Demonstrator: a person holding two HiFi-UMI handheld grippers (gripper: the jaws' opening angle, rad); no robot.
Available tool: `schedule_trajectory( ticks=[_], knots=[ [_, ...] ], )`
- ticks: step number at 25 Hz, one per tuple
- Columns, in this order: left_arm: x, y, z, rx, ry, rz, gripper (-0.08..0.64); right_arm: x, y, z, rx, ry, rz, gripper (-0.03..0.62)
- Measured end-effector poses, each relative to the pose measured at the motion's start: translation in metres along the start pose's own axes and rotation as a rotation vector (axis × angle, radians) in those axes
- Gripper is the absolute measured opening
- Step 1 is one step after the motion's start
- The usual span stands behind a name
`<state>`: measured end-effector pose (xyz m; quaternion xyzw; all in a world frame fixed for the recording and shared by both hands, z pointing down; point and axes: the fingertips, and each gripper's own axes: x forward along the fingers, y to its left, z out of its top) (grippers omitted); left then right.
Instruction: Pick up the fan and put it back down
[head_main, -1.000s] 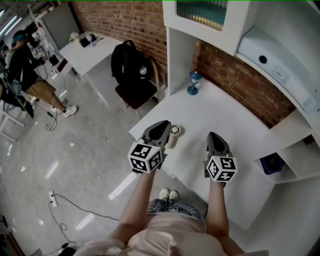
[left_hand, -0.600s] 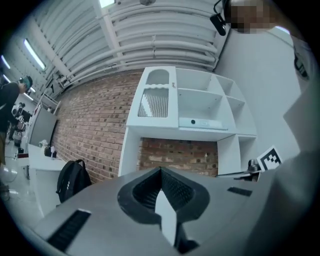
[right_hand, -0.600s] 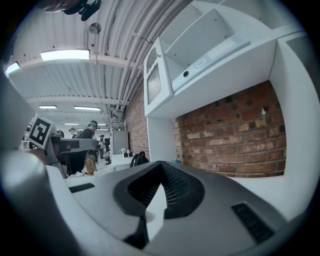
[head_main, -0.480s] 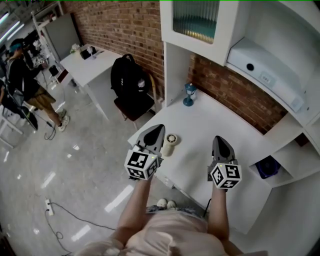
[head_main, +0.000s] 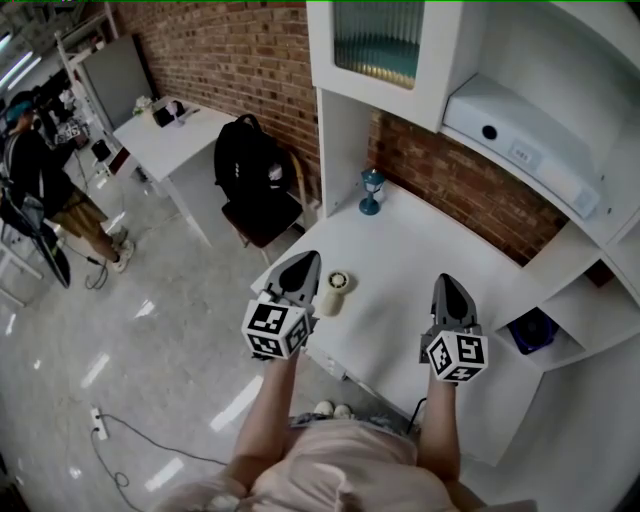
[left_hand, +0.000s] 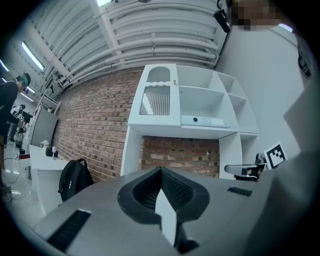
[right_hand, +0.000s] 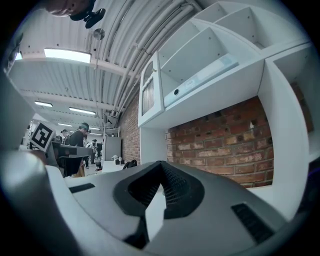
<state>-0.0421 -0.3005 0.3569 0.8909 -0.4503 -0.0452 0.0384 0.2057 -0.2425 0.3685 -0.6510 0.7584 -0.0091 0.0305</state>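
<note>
1. Fan (head_main: 337, 286): the small cream thing with a round face, which I take to be the fan, stands on the white desk (head_main: 430, 250) near its front left edge.
2. The left tongs (head_main: 306, 260) hang just beside the fan on its left and do not touch it. In the left gripper view the jaws are clenched tip to tip, with nothing between them.
3. The right tongs (head_main: 447, 282) are held over the right part of the desk, well apart from the fan. In the right gripper view these jaws also meet at the tip and grasp nothing.
4. Both tongs point level toward the brick wall, and neither gripper view shows the fan.
5. A small blue lamp-like ornament (head_main: 371, 190) stands at the back of the desk by the white shelf unit, away from both tongs.
6. Progress, as a judgement: the fan is down and free. Either the lift and return are finished or they are not yet begun, and these pictures alone cannot settle which.
7. If it is not yet done, the left tongs would have to part before they could take the fan.
</note>
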Motion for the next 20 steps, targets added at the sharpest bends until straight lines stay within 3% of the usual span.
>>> schedule_trajectory(
  ticks=[20],
  knots=[
    [-0.004, -0.004, -0.013, -0.045, 0.031, -0.028, 0.028, -0.015, 0.002, -0.005, -0.024, 0.032, -0.027, 0.014]
  ],
)
